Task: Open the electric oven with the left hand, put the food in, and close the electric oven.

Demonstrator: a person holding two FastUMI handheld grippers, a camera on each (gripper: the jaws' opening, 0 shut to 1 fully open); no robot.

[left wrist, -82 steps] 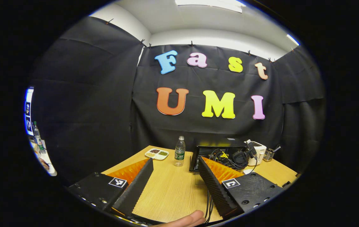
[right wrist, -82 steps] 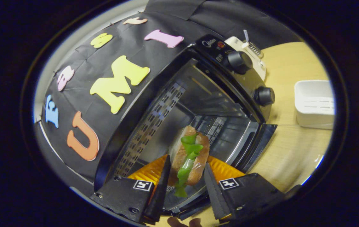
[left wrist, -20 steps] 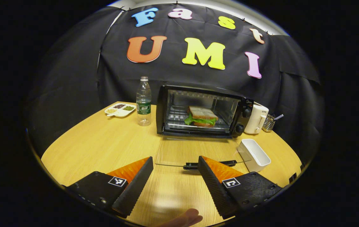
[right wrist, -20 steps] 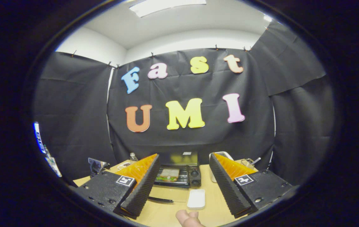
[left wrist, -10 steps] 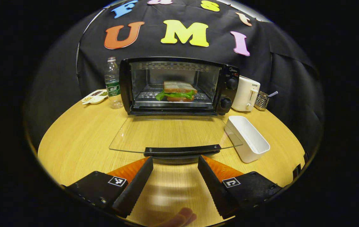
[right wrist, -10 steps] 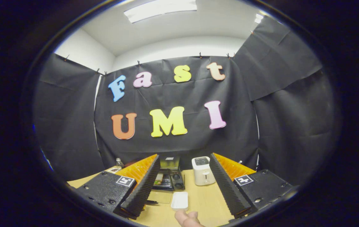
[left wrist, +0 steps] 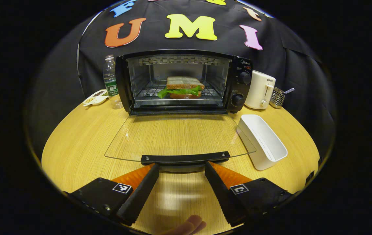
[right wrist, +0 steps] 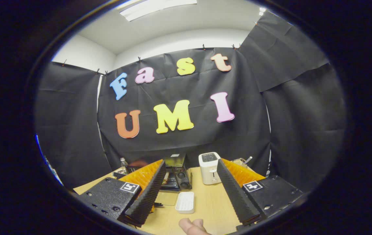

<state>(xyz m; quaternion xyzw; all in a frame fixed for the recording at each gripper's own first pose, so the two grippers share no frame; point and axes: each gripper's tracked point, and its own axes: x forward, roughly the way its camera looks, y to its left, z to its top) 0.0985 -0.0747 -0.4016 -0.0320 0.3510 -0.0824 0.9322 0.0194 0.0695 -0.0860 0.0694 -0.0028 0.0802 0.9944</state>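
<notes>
We see a round wooden table (left wrist: 85, 137) with the oven (left wrist: 182, 81) at its far side, and we place everything else by that oven. Its glass door (left wrist: 179, 137) lies folded down flat in front of it, just above the tabletop, with the black door handle (left wrist: 185, 158) along the near edge. To the oven's right stands a white toaster (left wrist: 260, 89), and beyond that a small wire holder (left wrist: 276, 97). In front of the oven's right corner, beside the open door, lies a white box (left wrist: 264, 142). A water bottle (left wrist: 110, 81) stands just left of the oven, and a small dish (left wrist: 94, 97) lies further left.

The sandwich (left wrist: 182, 87), with green lettuce sticking out, sits on the rack inside the oven.

Our left gripper (left wrist: 181, 168) is spread wide and holds nothing, its tips just at the door handle without closing on it. Our right gripper (right wrist: 189, 166) is also wide apart and empty, held up well back from the oven (right wrist: 176, 176), with the toaster (right wrist: 209, 171) showing between its fingers.
</notes>
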